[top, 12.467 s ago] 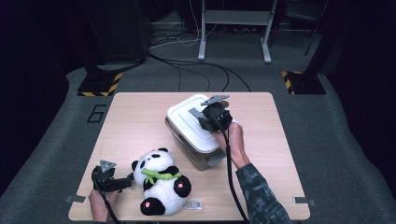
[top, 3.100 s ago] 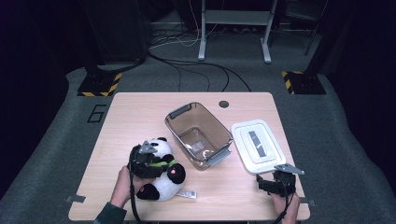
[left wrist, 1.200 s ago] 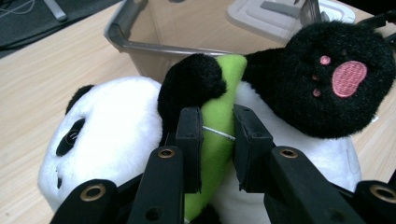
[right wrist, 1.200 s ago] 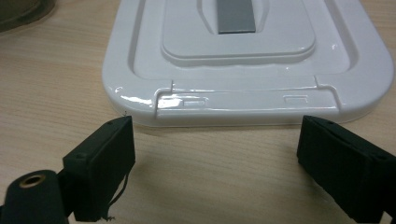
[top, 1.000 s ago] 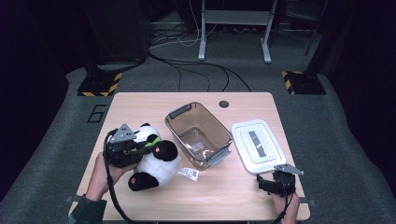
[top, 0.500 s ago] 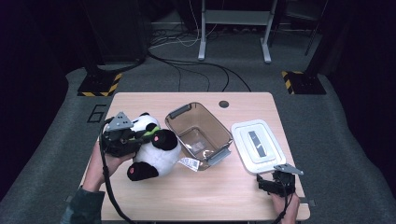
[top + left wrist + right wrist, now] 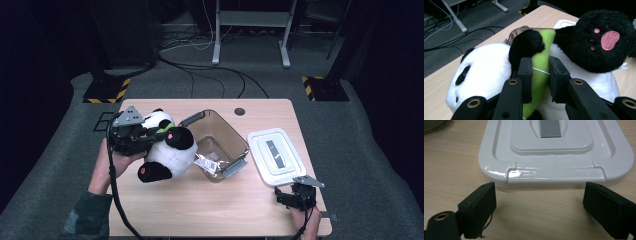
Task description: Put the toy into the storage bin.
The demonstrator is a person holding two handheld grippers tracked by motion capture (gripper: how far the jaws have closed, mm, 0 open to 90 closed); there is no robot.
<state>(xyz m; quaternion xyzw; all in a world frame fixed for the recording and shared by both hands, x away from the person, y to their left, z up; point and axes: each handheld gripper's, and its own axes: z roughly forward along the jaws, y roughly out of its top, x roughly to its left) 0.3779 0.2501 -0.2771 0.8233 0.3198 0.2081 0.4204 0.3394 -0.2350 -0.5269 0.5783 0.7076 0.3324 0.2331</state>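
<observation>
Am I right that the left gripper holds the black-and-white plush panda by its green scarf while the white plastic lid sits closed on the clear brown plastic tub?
Not quite. The left gripper does hold the black-and-white plush panda by its green scarf, but the white plastic lid lies flat on the table beside the clear brown plastic tub, which stands open. The high view shows this.

I see my right gripper (image 7: 539,210) low over the wooden table (image 7: 451,167), its two black jaws spread wide at 7 and 4 o'clock. Just beyond them, toward 12 o'clock, a white plastic lid (image 7: 554,173) lies flat with a grey strip (image 7: 551,128) set in its raised centre. Neither jaw touches the lid.
</observation>
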